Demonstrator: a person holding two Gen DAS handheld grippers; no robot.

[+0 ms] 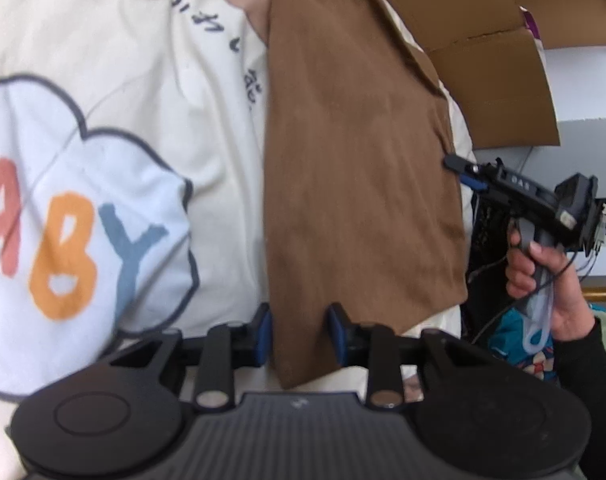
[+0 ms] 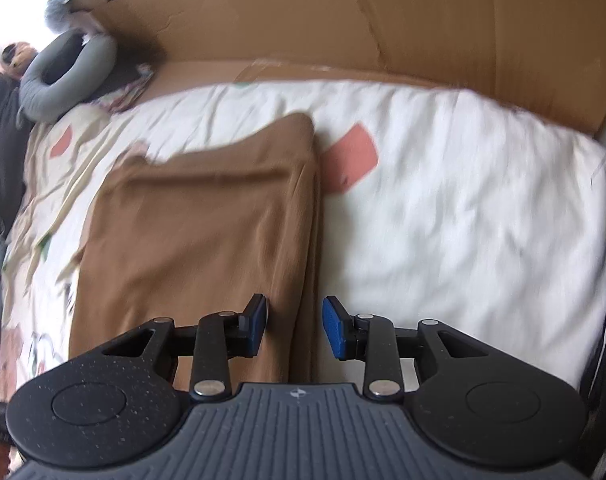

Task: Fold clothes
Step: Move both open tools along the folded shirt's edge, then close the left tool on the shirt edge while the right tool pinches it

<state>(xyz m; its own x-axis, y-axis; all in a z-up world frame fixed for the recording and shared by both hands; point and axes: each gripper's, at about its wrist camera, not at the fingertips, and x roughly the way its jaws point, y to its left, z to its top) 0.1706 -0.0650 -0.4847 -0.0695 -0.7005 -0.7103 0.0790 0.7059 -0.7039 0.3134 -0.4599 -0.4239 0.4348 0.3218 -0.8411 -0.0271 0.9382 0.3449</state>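
A folded brown garment (image 1: pixel 359 160) lies flat on a cream bed cover (image 1: pixel 115 60) printed with a cloud and coloured letters. My left gripper (image 1: pixel 301 332) hovers at the garment's near corner. Its jaws stand apart with the cloth's edge showing between them, and the pads do not press on it. In the right wrist view, the brown garment (image 2: pixel 207 232) stretches away over white bedding (image 2: pixel 463 220). My right gripper (image 2: pixel 295 328) is open over the garment's long right edge. In the left wrist view the right gripper (image 1: pixel 461 168) sits just off that edge, held by a hand (image 1: pixel 543 276).
Flattened cardboard (image 2: pixel 343 20) stands along the far side of the bed, also seen as cardboard (image 1: pixel 483 60) behind the garment. A grey neck pillow (image 2: pixel 63 76) lies at the far left corner. Cables and dark clutter (image 1: pixel 487 240) hang beyond the bed's right edge.
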